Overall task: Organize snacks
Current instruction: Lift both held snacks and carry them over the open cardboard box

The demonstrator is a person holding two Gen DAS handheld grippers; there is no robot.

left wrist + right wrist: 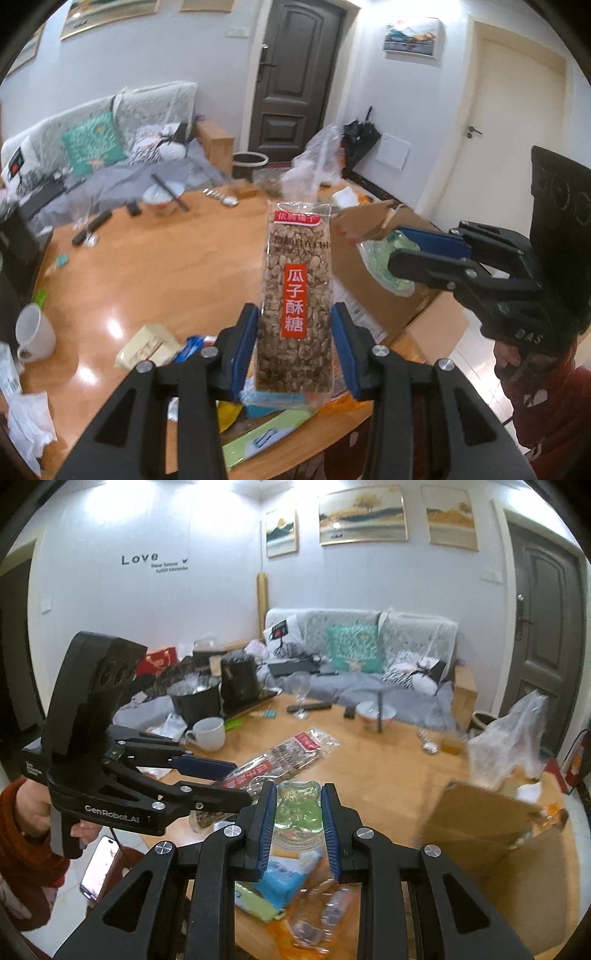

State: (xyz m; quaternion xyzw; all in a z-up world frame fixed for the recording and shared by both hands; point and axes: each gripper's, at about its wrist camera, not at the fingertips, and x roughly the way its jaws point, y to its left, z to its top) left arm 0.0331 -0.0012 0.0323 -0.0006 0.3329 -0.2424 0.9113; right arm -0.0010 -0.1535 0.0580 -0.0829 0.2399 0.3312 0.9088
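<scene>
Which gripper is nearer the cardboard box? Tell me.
Right. The right gripper, shut on a green jelly pack, hangs beside the cardboard box. The left gripper holds a seed brittle bar further back, over the table.

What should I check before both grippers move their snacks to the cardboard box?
1. Left gripper shut on seed brittle pack: ok.
2. Right gripper shut on green jelly pack: ok.
3. Brittle pack lifted off the table: ok.
4. Cardboard box open: ok.
5. Free room inside the box: cannot tell.
6. Clear plastic bag out of the way: not ok, it stands at the box.
</scene>
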